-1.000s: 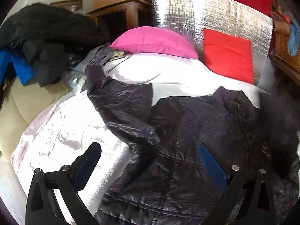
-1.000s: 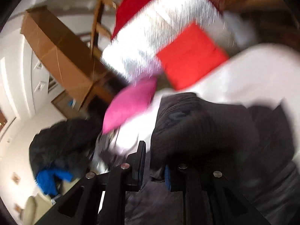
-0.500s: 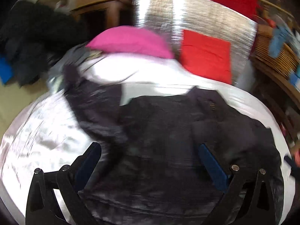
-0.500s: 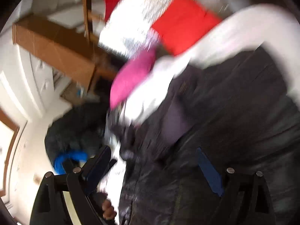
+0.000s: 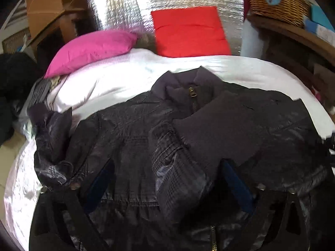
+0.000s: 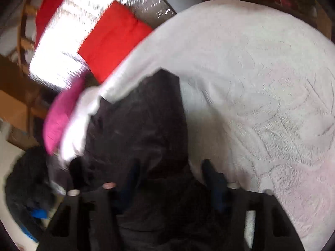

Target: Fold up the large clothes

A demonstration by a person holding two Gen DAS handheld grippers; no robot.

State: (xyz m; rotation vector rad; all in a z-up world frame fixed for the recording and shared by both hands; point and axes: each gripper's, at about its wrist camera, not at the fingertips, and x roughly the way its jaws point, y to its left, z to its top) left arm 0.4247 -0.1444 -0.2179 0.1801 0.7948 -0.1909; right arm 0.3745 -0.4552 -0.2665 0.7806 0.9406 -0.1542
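A dark quilted jacket [image 5: 129, 129] lies front up on the white bed cover [image 5: 117, 79], zipped, collar [image 5: 191, 90] at the far side. One sleeve [image 5: 219, 133] is folded across its chest. My left gripper [image 5: 167, 179] hovers over the jacket's lower front, jaws wide and closing, pads not pressing the fabric. In the right wrist view the jacket [image 6: 142, 121] is blurred. My right gripper [image 6: 170, 173] straddles its edge beside the white cover [image 6: 261, 83], jaws closing with dark fabric between them, pads apart from it.
A pink pillow [image 5: 94, 50] and a red cushion [image 5: 188, 31] lean at the head of the bed against a silver foil panel [image 5: 117, 10]. A wicker basket [image 5: 278, 2] stands on a shelf at the right. Dark clothes [image 5: 12, 77] are piled at the left.
The right gripper let go of the sleeve, which now lies across the chest, then dropped to the jacket's edge and narrowed. The left gripper moved right across the jacket.
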